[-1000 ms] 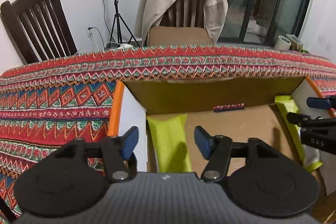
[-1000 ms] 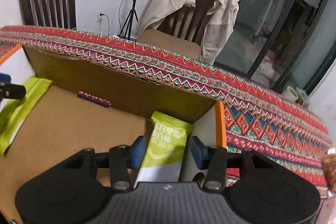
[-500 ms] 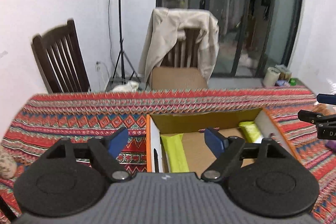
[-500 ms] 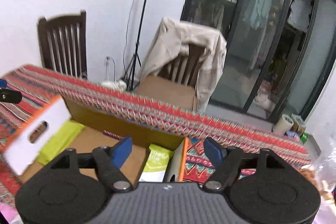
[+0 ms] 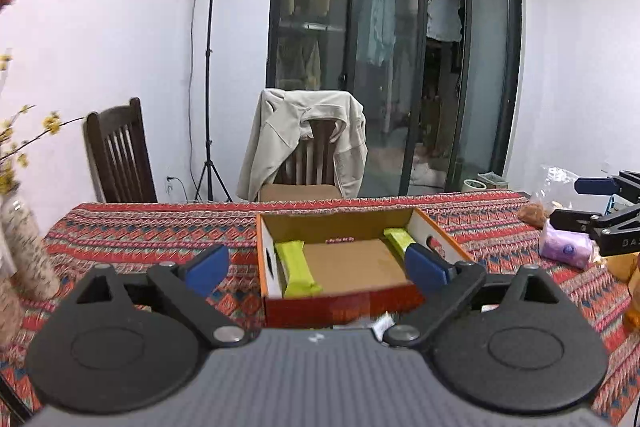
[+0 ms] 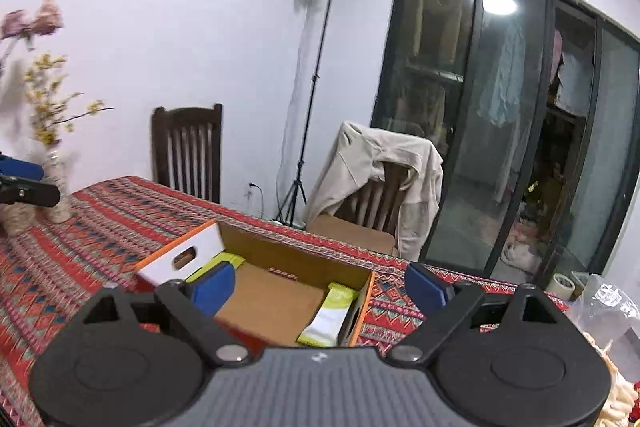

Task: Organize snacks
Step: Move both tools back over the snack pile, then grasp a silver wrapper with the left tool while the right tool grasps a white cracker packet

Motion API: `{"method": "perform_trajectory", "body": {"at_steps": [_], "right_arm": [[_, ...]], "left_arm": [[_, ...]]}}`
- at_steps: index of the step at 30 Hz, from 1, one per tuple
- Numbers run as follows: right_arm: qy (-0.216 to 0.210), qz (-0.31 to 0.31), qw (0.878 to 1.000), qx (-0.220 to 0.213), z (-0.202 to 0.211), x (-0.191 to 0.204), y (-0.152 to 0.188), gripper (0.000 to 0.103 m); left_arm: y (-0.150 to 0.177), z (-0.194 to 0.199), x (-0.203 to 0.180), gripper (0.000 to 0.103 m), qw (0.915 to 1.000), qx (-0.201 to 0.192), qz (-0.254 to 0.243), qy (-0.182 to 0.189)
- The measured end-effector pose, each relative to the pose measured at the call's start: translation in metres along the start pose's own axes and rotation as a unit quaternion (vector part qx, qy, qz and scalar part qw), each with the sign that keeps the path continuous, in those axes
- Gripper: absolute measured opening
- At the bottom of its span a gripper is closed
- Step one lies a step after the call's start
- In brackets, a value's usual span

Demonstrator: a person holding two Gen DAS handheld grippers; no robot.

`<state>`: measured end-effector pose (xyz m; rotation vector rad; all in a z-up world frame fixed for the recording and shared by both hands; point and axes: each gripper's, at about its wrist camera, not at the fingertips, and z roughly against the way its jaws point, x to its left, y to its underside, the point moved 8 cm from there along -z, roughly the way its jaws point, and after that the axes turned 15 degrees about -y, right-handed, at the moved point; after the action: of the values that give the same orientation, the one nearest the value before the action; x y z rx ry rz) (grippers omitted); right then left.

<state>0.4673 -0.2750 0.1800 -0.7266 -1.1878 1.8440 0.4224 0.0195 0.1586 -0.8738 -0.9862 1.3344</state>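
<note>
An open cardboard box (image 5: pixel 360 297) with orange edges sits on the patterned tablecloth (image 5: pixel 152 231). One green snack bar (image 5: pixel 296 269) lies along its left wall, another (image 5: pixel 398 239) along its right wall. In the right wrist view the same box (image 6: pixel 276 247) holds a green bar (image 6: pixel 330 315) at its right side and one (image 6: pixel 216 265) at its left. My left gripper (image 5: pixel 316 267) hangs above and in front of the box, its jaws opening, nothing between them. My right gripper (image 6: pixel 318 287) is likewise raised, jaws opening and empty.
A vase with yellow flowers (image 5: pixel 24 243) stands at the table's left end. A purple pack (image 5: pixel 564 249) and clear snack bags (image 6: pixel 608 311) lie at the right end. Two chairs (image 5: pixel 120 155), one draped with a beige jacket (image 5: pixel 308 131), stand behind the table beside a light stand (image 5: pixel 208 67).
Both grippers let go of their green bars inside the box, opened wide, and drew back and upward, so the whole box and room now show.
</note>
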Motion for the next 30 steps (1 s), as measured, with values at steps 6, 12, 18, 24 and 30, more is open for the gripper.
{"method": "perform_trajectory", "body": {"at_steps": [6,12,18,24,30], "right_arm": [[-0.02,0.01,0.999,-0.028,0.048,0.043,0.055,0.095],[-0.025,0.028,0.999,-0.018,0.058,0.084,0.112,0.095],[-0.034,0.031,0.999,0.016,0.048,0.115,0.16,0.095],[-0.044,0.012,0.998,0.037,0.031,0.123,0.184,0.095],[-0.029,-0.003,0.998,0.049,0.016,0.109,0.19,0.095]], "left_arm": [[0.061,0.039,0.005,0.1,0.9995,-0.015,0.024,-0.014],[0.126,0.053,0.002,0.101,0.9987,0.014,0.036,-0.034],[0.179,0.037,-0.009,0.101,0.996,0.07,0.021,-0.051],[0.202,0.006,-0.026,0.101,0.9932,0.107,0.002,-0.046],[0.206,-0.024,-0.04,0.101,0.9895,0.141,0.006,-0.031]]}}
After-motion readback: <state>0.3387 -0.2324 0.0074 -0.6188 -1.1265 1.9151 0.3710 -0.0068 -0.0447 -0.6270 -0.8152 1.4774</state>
